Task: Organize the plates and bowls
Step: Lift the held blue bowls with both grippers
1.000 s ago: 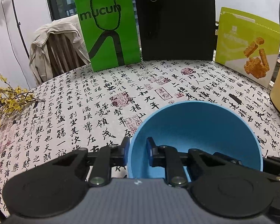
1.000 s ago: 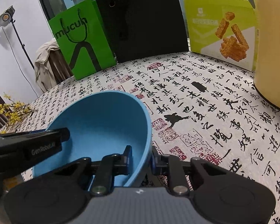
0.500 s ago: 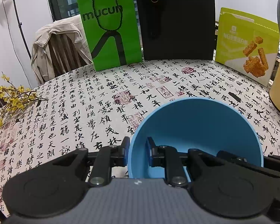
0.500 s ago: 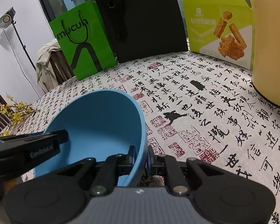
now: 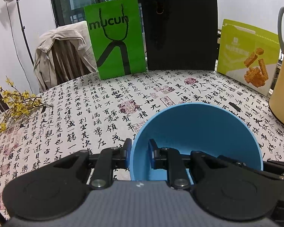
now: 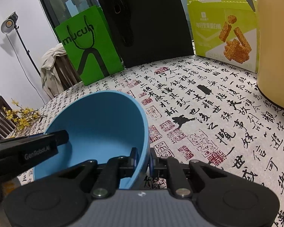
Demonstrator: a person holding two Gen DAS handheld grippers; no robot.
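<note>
I hold the round, matte blue plastic bowl (image 5: 197, 132) between both tools, tilted just over the calligraphy-printed surface (image 5: 75, 117). My left hand-held gripper (image 5: 139, 152) pinches the bowl's left wall, one pad outside, one inside. My right hand-held gripper (image 6: 142, 159) is clamped narrow on the opposite wall. A green paper bag (image 5: 115, 37) and a yellow jug (image 6: 276, 43) stand behind.

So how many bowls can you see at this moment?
1. A blue bowl sits over the patterned tablecloth, its rim pinched on opposite sides by the left gripper and right gripper. Other dishes may lie outside both views.
</note>
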